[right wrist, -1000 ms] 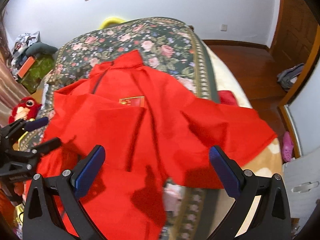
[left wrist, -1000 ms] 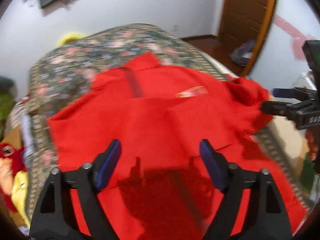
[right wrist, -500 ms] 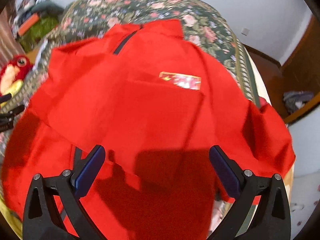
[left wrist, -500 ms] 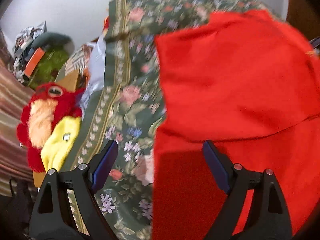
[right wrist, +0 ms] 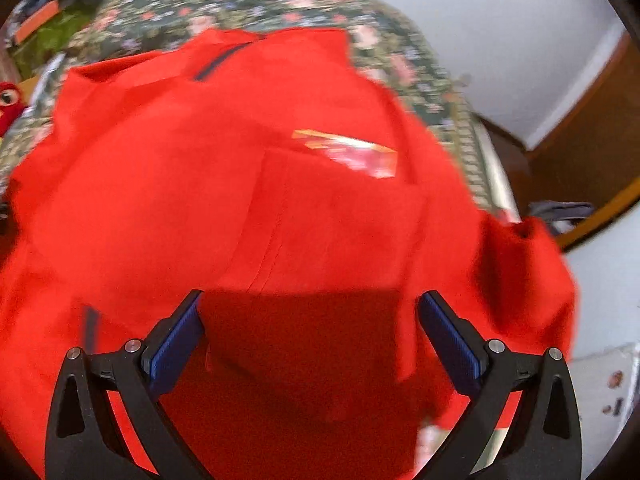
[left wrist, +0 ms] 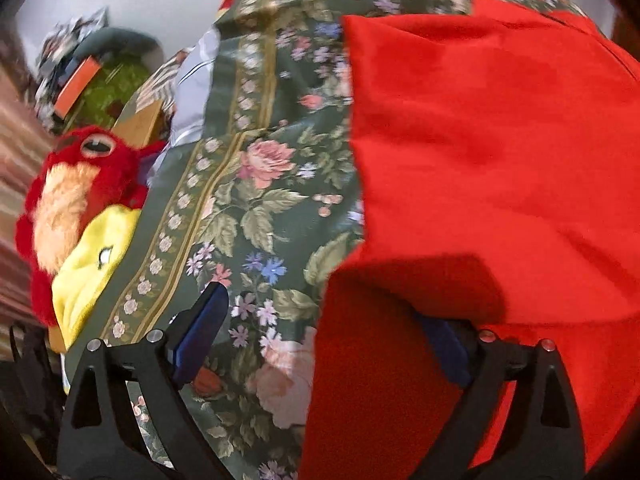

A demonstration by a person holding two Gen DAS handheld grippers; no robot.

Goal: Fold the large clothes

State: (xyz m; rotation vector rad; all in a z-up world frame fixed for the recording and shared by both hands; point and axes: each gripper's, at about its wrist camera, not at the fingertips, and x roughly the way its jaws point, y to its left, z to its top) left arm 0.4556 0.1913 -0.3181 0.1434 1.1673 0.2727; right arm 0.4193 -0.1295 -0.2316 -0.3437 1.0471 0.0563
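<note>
- Red and yellow plush toy (left wrist: 76, 216) at bed's left edge.
- Left tool (left wrist: 320, 340) spread wide, just been opening; straddles left edge of red garment (left wrist: 480, 160), gripping nothing, apparently.
- Garment spread on floral bedspread (left wrist: 248, 184).
- Right tool (right wrist: 310, 338) wide over garment, nothing pinched.

Nothing is readable; the patch (right wrist: 348, 152) on the red garment (right wrist: 240, 184) is blurred.

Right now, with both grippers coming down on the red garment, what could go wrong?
The left gripper straddles the red garment's side edge over the floral bedspread; its open jaws, just widened, might pinch bedspread too. The right gripper, open over layered folds, may catch just the top layer. The shiny label could crease.
</note>
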